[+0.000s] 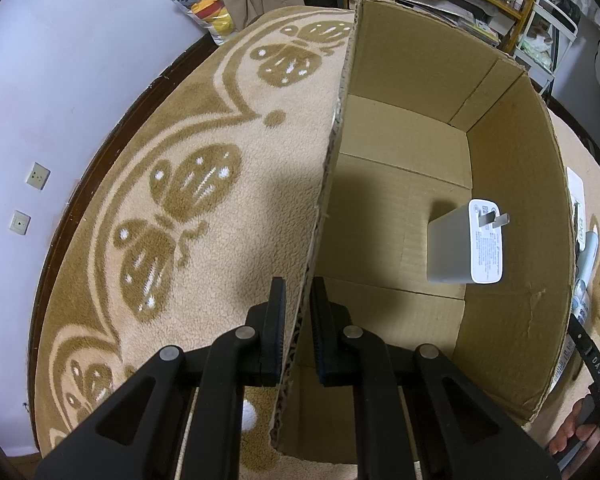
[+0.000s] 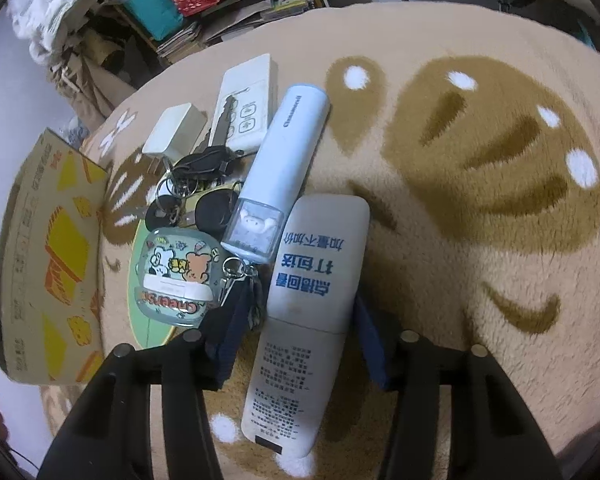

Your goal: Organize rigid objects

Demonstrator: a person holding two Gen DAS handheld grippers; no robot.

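the left wrist view alone shows the inside of the cardboard box (image 1: 400, 184), standing open on the butterfly-patterned blanket (image 1: 204, 208), with a white plug charger (image 1: 466, 242) lying on the box floor toward three o'clock, near the right-hand wall, its prongs pointing right. the left gripper (image 1: 298, 312) is clamped on the box's near left wall, one finger outside and one inside, the corrugated edge pinched between them and running up toward twelve o'clock. at the five o'clock edge of that view a person's fingertips (image 1: 568, 436) show beside a black strap. the right wrist view alone shows the pile waiting outside the box: a pale remote control (image 2: 308, 312) with blue printed characters lies lengthwise between the fingers of the right gripper (image 2: 296, 344), its far end pointing to twelve o'clock; the jaws stand about half apart, and whether the pads press its sides i cannot tell. at eleven o'clock from the remote lies a light blue tube-shaped case (image 2: 284, 152) with a clear end, tilted and touching the remote's top corner. at nine o'clock sits a cartoon-printed earbud case (image 2: 176, 276) on a key ring, and above it a cluster of keys (image 2: 200, 188) and black fobs. farther toward eleven o'clock are a second white charger (image 2: 176, 130) and a white power strip (image 2: 246, 102). the box's printed outer wall shows at the nine o'clock edge.
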